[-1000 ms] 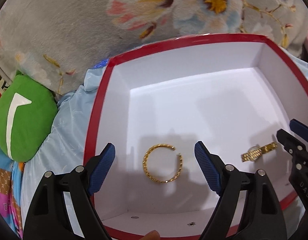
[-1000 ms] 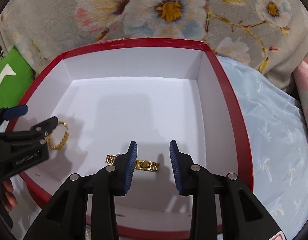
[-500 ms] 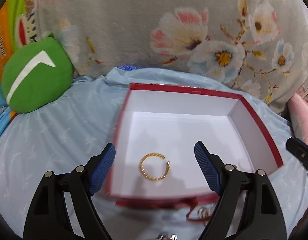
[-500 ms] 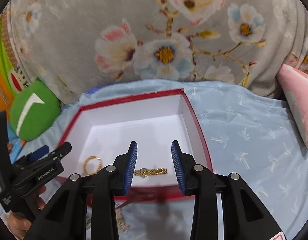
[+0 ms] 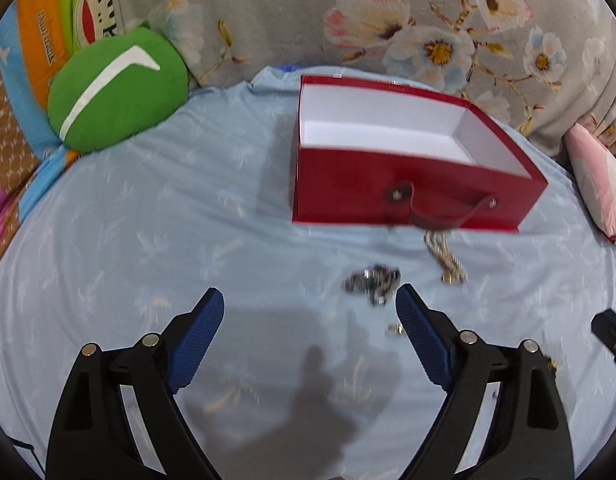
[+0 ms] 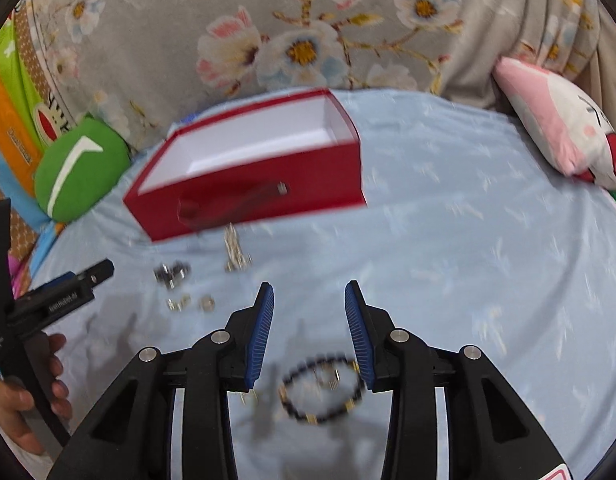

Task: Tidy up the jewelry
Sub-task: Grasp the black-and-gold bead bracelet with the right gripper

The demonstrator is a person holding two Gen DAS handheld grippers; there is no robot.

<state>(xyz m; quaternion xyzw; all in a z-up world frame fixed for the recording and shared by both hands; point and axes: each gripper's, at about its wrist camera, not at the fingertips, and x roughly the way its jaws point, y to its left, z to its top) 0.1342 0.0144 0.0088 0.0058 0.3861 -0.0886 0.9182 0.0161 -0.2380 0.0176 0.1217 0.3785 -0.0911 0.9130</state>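
A red box [image 5: 412,196] with a white inside stands on the light blue sheet; it also shows in the right wrist view [image 6: 251,196]. Its contents are hidden by the front wall. Loose jewelry lies in front of it: a dark silver cluster [image 5: 372,278], a pale chain [image 5: 446,258], a small ring [image 5: 394,329]. A dark bead bracelet [image 6: 322,392] lies between and below my right fingers. My left gripper [image 5: 310,320] is open and empty above the sheet. My right gripper [image 6: 310,320] is open and empty above the bracelet.
A green round cushion [image 5: 115,94] lies left of the box. A pink and white pillow [image 6: 564,128] lies at the right. A grey floral blanket [image 6: 308,20] rises behind the box. Small rings [image 6: 189,303] lie on the sheet.
Both grippers have pulled back out of the box and away from it. The gold bangle and watch stay in the box, now hidden behind its front wall.
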